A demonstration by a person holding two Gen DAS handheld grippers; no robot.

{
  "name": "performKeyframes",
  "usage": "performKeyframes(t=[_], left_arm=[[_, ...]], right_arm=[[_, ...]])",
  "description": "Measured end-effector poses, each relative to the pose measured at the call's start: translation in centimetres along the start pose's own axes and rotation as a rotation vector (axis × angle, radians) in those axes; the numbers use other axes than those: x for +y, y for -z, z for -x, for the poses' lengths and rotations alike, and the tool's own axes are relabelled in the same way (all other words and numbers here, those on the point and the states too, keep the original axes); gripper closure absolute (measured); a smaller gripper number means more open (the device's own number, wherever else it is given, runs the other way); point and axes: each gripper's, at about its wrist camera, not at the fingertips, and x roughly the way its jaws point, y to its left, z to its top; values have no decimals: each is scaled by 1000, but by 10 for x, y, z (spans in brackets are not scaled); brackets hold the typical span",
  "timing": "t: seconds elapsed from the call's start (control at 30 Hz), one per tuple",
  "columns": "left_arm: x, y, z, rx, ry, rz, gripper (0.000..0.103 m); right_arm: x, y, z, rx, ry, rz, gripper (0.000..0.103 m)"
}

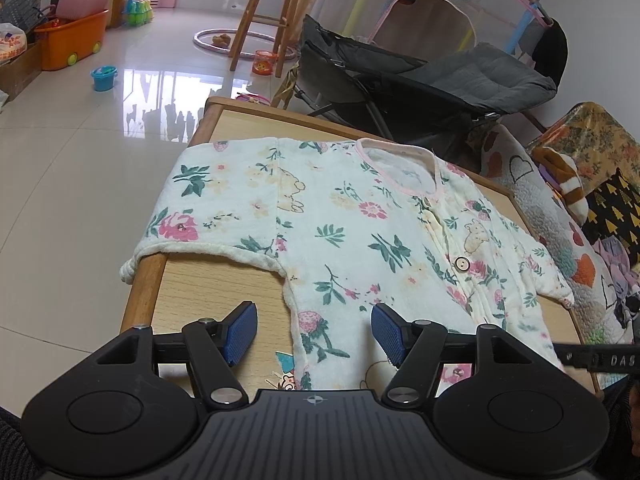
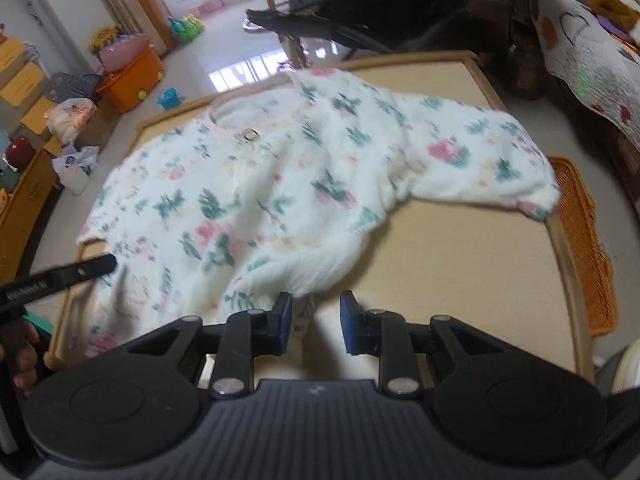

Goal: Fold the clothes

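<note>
Wooden table [image 1: 192,292]: floral garment [image 1: 352,232] spread beyond both parted tongs [image 1: 314,330].

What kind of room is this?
Probably a family living room with a small child: a stroller, toy bins on the tiled floor, and a floral baby garment spread on a wooden table.

Garment [image 1: 352,240] spread on the table [image 1: 208,312]

From the left wrist view, neckline at 12 o'clock, sleeves at 9 and 3; stroller [image 1: 432,76] behind at 1 o'clock, bucket [image 1: 104,78] on the floor at 10.
</note>
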Motion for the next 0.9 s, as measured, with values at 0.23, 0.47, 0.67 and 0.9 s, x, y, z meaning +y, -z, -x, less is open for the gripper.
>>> performKeyframes(t=[0.23,0.47,0.67,0.9], left_arm=[[0,-1,-1,1,1,-1,37],[0,-1,-1,2,3,1,37],[0,-1,-1,3,3,-2,37],[1,-1,0,4,3,6,37]], right_arm=[[14,-12,-18,13,29,31,76],[24,-12,-24,27,63,96,76],[40,-7,-25,22,101,211,92],[47,-7,-10,6,148,296,101]])
